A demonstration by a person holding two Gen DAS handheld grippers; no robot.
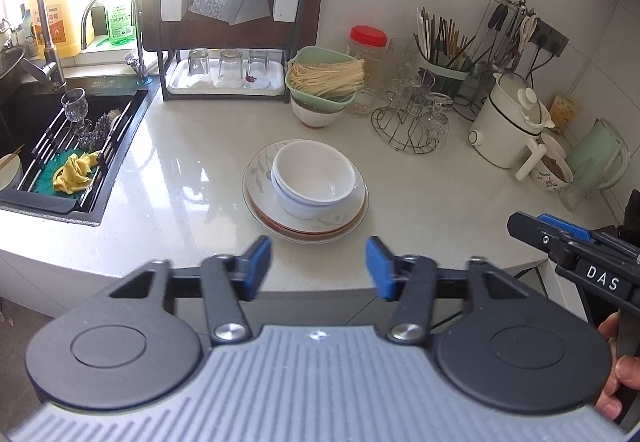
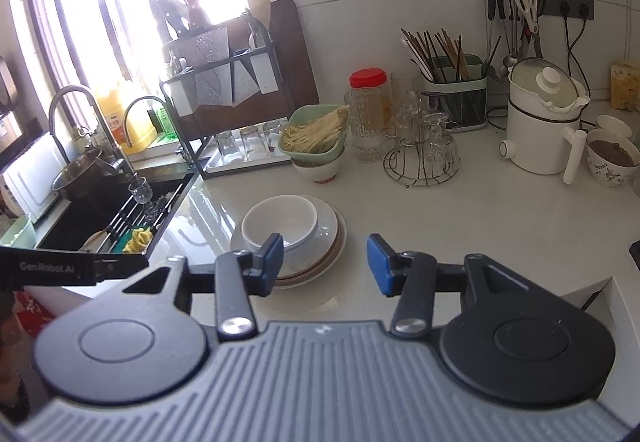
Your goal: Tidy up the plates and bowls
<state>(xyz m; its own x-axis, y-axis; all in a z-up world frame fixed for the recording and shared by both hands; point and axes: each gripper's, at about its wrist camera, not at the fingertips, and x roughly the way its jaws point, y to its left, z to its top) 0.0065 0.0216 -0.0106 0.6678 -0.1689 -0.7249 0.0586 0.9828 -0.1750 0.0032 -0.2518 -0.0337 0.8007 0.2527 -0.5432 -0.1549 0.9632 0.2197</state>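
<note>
Two nested white bowls (image 1: 314, 179) sit on a stack of plates (image 1: 260, 181) in the middle of the white counter. They also show in the right wrist view, bowls (image 2: 280, 222) on plates (image 2: 330, 238). My left gripper (image 1: 318, 268) is open and empty, held back over the counter's front edge just short of the stack. My right gripper (image 2: 326, 266) is open and empty, just right of the stack; it also shows in the left wrist view (image 1: 560, 238).
A sink (image 1: 36, 129) with a rack, wine glass and yellow cloth lies at the left. A dish rack (image 1: 228, 25) with upturned glasses stands behind. A green bowl of noodles (image 1: 324, 81), glass holder (image 1: 412, 121), chopstick holder, white pot (image 1: 508, 121) and mugs line the back.
</note>
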